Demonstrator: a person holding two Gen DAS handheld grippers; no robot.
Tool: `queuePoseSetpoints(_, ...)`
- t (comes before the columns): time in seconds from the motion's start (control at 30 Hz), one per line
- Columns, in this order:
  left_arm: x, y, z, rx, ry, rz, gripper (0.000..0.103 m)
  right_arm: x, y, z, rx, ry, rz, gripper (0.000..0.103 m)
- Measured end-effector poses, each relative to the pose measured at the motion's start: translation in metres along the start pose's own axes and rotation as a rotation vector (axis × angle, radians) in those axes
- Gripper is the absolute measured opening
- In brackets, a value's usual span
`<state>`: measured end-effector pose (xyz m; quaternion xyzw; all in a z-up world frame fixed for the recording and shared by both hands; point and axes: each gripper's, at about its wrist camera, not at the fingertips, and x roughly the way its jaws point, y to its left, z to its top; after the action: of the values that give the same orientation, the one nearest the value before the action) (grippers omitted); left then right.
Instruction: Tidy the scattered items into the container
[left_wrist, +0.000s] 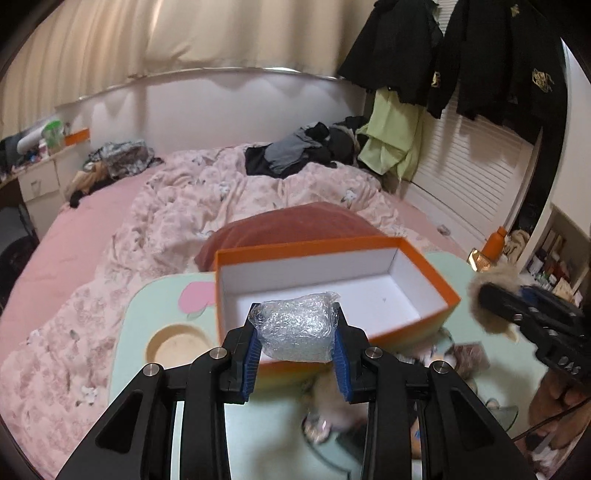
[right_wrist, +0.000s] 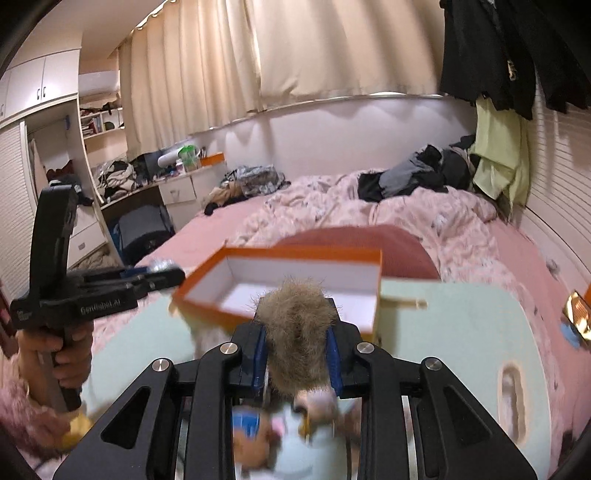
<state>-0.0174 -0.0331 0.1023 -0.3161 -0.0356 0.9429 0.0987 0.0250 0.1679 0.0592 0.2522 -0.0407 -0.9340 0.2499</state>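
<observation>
left wrist view: i see the pink bed (left_wrist: 92, 229) filling the room, cream curtains (left_wrist: 184, 33) behind it and dark jackets (left_wrist: 461, 55) hanging at the right. on the bed sits a pale green lap table (left_wrist: 140, 317), and on that the orange box (left_wrist: 428, 266), white inside and apparently bare, its long axis running left to right. my left gripper (left_wrist: 295, 332) has its jaws clamped on a crinkly plastic bundle (left_wrist: 295, 330), right at the box's near wall, so i judge this hand nearer. my right gripper (right_wrist: 297, 332) pinches a brown fur ball (right_wrist: 297, 328), just short of the box's near rim (right_wrist: 207, 299). blurred oddments lie below on the table.
</observation>
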Motion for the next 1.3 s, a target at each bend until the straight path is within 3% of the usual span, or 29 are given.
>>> queuePoseSetpoints(0.3, 0.041, -0.001, 0.007, -0.068, 0.058, -0.007, 0.032, 0.066, -0.016, 0.013, 0.097, 0.078, 0.01, 0.028)
queuePoseSetpoints(0.67, 0.055, 0.002, -0.002, -0.09, 0.083, 0.012, 0.032, 0.082, -0.022, 0.012, 0.143, 0.111, 0.022, 0.031)
queuePoseSetpoints(0.8, 0.056, 0.006, 0.0, -0.118, 0.068, 0.026, 0.054, 0.081, -0.021, 0.012, 0.156, 0.079, -0.032, 0.039)
queuePoseSetpoints(0.83, 0.054, 0.007, 0.0, -0.123, 0.058, 0.026, 0.057, 0.078, -0.021, 0.011, 0.163, 0.061, -0.045, 0.046)
queuePoseSetpoints(0.87, 0.052, 0.007, -0.001, -0.126, 0.051, 0.031, 0.057, 0.074, -0.021, 0.011, 0.168, 0.042, -0.053, 0.055)
queuePoseSetpoints(0.97, 0.046, 0.009, 0.0, -0.133, 0.036, 0.027, 0.058, 0.06, -0.018, 0.013, 0.158, -0.011, -0.065, 0.067)
queuePoseSetpoints(1.1, 0.033, 0.007, -0.003, -0.136, 0.038, 0.003, 0.075, 0.043, -0.013, 0.016, 0.135, -0.009, -0.058, 0.067)
queuePoseSetpoints(1.3, 0.001, -0.007, -0.027, -0.04, 0.04, -0.004, 0.079, 0.014, -0.007, -0.001, 0.099, 0.026, -0.057, 0.067)
